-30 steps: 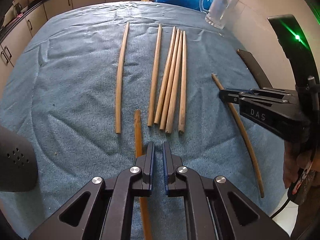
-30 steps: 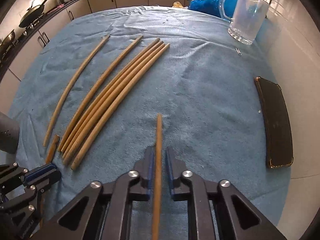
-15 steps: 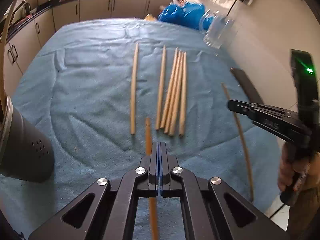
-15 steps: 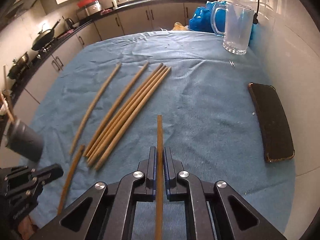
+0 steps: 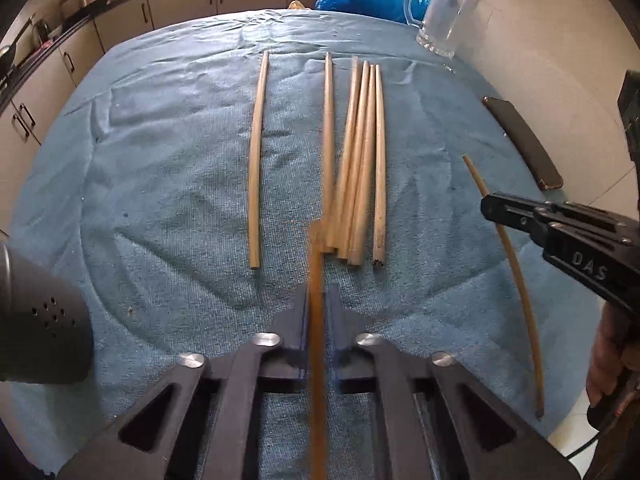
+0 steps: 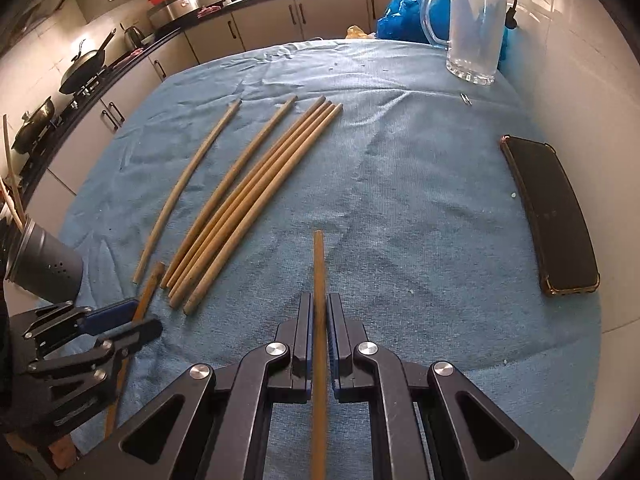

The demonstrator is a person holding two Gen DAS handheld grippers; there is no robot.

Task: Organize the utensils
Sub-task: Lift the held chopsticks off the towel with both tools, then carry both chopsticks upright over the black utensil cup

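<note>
So each gripper has one thin wooden chopstick pinched between its pads right now. The left gripper (image 5: pixel 318 312) is clamped on a darker brown chopstick (image 5: pixel 317 340) that runs near-to-far straight through its jaws, and the right gripper (image 6: pixel 319 328) is closed on a similar brown chopstick (image 6: pixel 319 280), with its tip sticking out toward the far side. Six more pale wooden chopsticks (image 5: pixel 360 160) lie in a loose row on the blue towel-covered table (image 5: pixel 160 160), four bunched together and two apart to their left.

The dark perforated metal holder (image 6: pixel 44 260) at the near left already has a stick or two poking up, so that's probably where these go. To do it well, each stick should probably be tipped closer to upright before it goes over the rim, one hand at a time so the grippers don't bump. The grip sits mid-stick, so the long end could swing.

Hard to tell: the holder's mouth is cut off in both views, the near ends of both held sticks run out of frame, and the left one is motion-blurred. A black phone (image 6: pixel 548 216) and clear glass mug (image 6: pixel 474 28) sit off to the right, well clear.
</note>
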